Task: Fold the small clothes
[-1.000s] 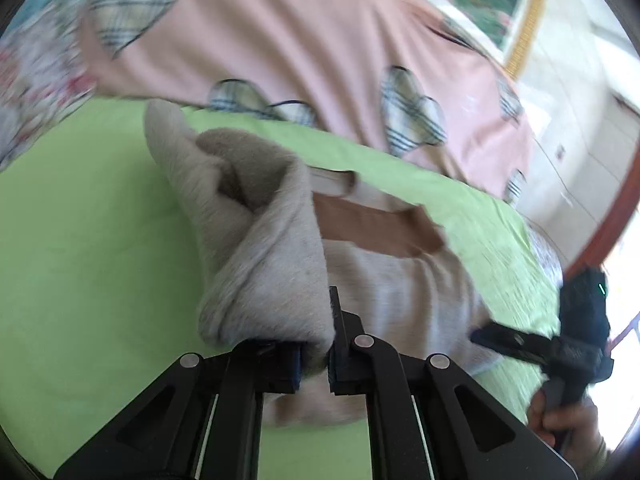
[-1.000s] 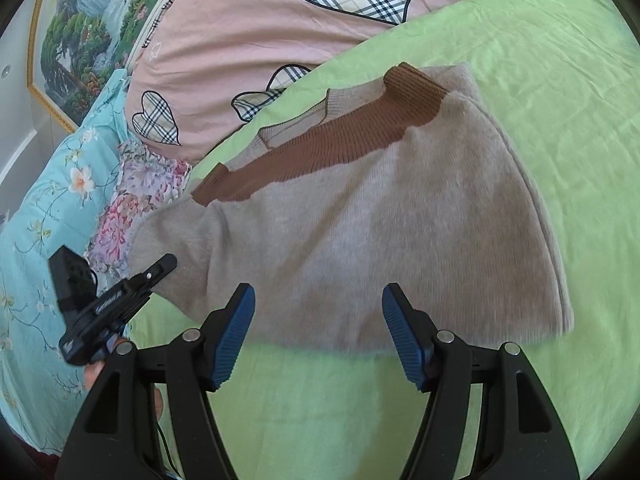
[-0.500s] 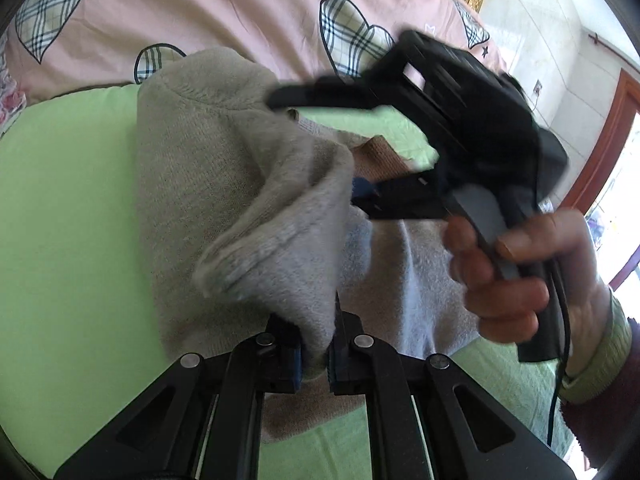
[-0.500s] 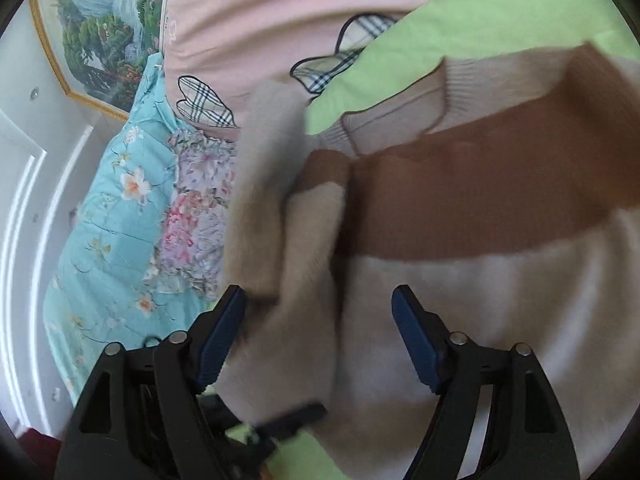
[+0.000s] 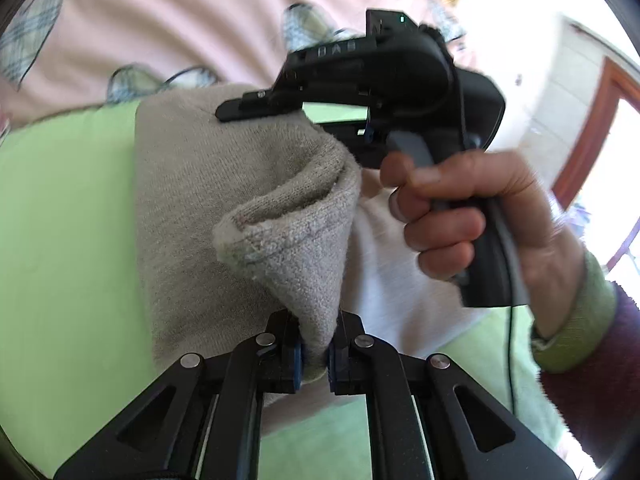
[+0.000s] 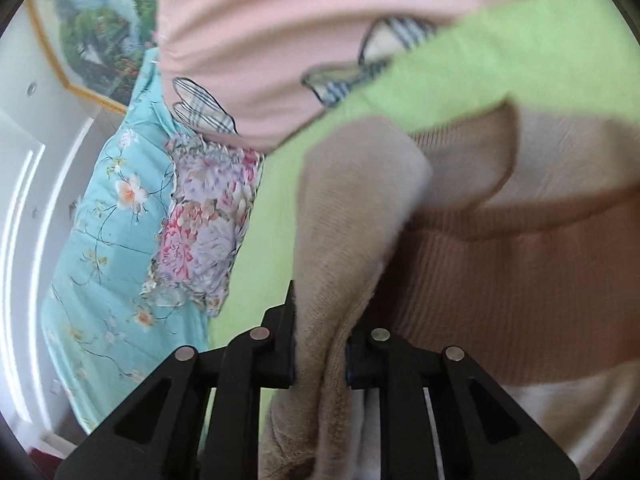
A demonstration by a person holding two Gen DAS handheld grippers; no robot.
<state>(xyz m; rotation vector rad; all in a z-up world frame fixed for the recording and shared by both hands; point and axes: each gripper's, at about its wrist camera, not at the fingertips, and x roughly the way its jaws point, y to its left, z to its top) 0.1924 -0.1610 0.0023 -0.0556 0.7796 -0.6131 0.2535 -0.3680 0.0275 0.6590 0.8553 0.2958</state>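
We judge fold midway: beige sweater [image 5: 192, 200] on green sheet [image 5: 60, 220], one side lifted over body, not laid flat. Left gripper [image 5: 314, 354] clenched on sweater edge; right gripper [image 6: 320, 354] clamped on same lifted fold. We see no containers.

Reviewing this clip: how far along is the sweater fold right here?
Early to midway. Done: the beige sweater lies on the green sheet, one side lifted. In hand: the left gripper and right gripper each have their jaws clamped on a raised beige fold. Left: lay that fold across the brown-striped body, release, finish the remaining folds.
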